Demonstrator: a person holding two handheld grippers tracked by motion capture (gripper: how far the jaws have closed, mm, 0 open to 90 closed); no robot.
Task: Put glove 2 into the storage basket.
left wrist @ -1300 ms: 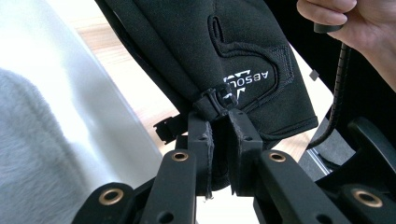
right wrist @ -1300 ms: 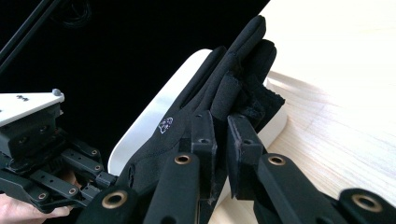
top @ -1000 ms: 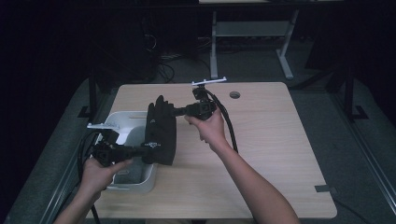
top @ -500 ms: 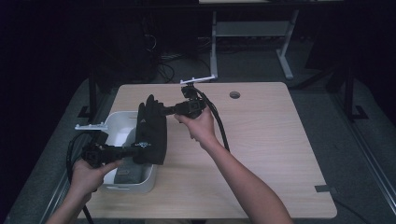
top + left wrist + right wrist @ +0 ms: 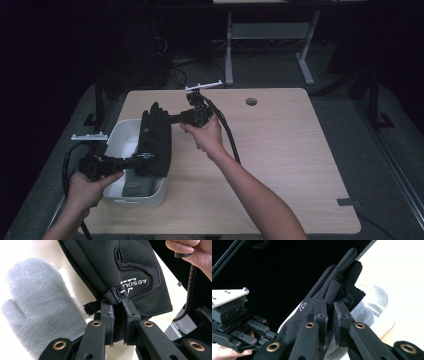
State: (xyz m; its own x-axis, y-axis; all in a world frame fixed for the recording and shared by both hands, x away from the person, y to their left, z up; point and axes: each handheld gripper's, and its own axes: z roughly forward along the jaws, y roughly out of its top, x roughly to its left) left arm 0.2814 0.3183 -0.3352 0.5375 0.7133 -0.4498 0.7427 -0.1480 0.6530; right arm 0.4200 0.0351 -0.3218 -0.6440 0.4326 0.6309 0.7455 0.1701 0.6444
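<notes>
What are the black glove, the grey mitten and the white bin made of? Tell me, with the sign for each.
Black glove: smooth matte synthetic, maybe neoprene; stitched seams, printed logo.
Grey mitten: fluffy fleece or faux fur; its pile is visible.
White bin: probably plastic; smooth rounded walls, though glare hides its finish.

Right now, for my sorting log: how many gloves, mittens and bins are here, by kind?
Black gloves: 1
Grey fluffy mittens: 1
White bins: 1
Total: 3

Black fingers [image 5: 108, 315] – brass rivets, bare forearms.
</notes>
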